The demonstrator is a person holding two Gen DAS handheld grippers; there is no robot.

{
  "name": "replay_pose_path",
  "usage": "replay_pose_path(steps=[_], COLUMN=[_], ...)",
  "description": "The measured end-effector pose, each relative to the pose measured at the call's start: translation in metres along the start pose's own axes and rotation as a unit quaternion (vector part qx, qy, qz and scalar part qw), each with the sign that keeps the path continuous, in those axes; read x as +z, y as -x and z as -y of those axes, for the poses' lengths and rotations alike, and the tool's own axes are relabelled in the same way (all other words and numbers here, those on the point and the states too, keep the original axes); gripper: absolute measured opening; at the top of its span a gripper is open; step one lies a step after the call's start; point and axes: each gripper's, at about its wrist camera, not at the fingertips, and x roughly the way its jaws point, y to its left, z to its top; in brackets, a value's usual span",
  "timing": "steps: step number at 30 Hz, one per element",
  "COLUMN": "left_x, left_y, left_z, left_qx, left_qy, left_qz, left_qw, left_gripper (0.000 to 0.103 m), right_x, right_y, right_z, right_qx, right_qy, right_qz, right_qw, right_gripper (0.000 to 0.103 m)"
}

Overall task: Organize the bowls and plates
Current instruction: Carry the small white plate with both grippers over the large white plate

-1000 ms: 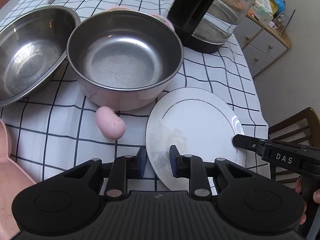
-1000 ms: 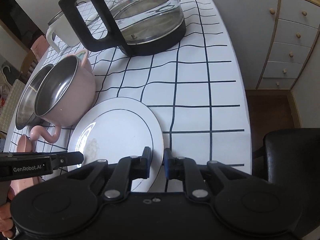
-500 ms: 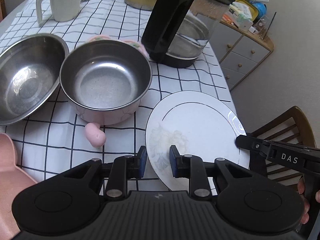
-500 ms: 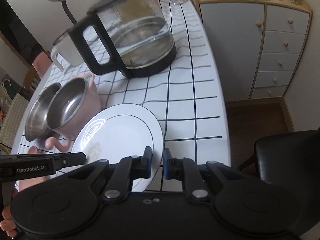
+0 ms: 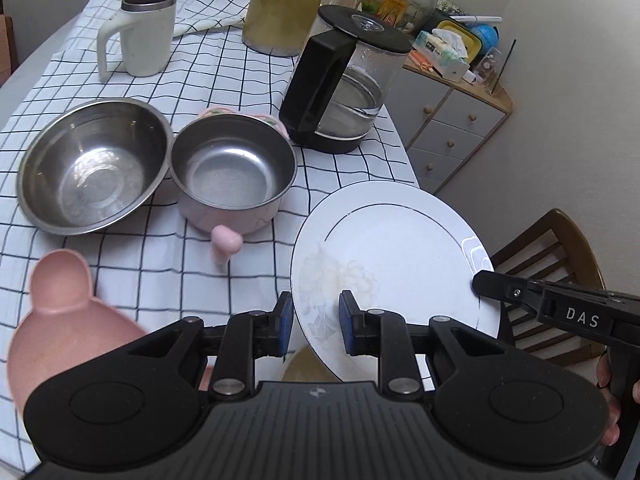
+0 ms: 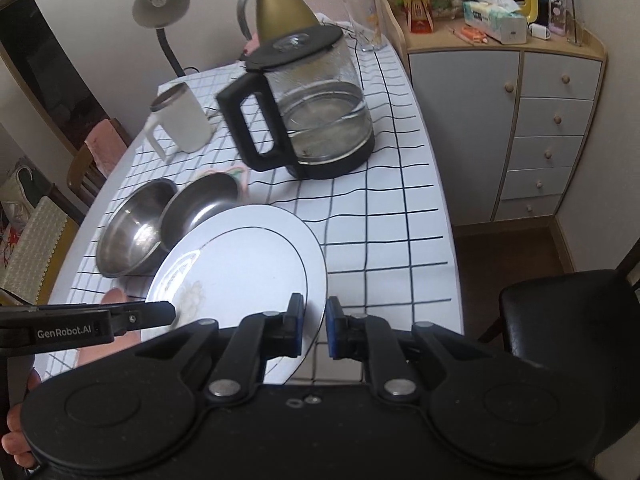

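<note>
Both grippers are clamped on the plate (image 5: 400, 256): left gripper (image 5: 314, 326) on its near rim, right gripper (image 6: 314, 326) on the opposite edge. Plate's now lifted off the table (image 5: 224, 72), tilted, near the right edge; a second ago it lay flat.

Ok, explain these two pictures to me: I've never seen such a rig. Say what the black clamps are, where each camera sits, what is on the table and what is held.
No robot here: a person holds a two-finger clamp in each hand, with a camera on each looking along its fingers. One picture comes from the left gripper, the other from the right gripper. Both are shut on opposite edges of the white plate, held above the checked tablecloth. On the table stand a steel bowl, a pink pot, a glass kettle, a white mug and a gold jug.
</note>
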Motion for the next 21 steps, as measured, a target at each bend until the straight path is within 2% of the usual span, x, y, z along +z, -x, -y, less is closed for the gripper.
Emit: replay_pose_path(steps=[13, 21], left_x=[-0.050, -0.082], left_y=[0.079, 0.121], left_z=[-0.045, -0.099], left_qx=[0.000, 0.002], left_qy=[-0.010, -0.003], left_qz=[0.015, 0.022], left_qw=[0.9998, 0.9997], left_gripper=[0.023, 0.023], right_x=[-0.055, -0.092], right_y=[0.046, 0.053], right_z=[-0.073, -0.130], right_qx=[0.004, 0.013], right_qy=[0.002, 0.008], right_qz=[0.010, 0.004], right_qw=[1.000, 1.000], right_gripper=[0.012, 0.012])
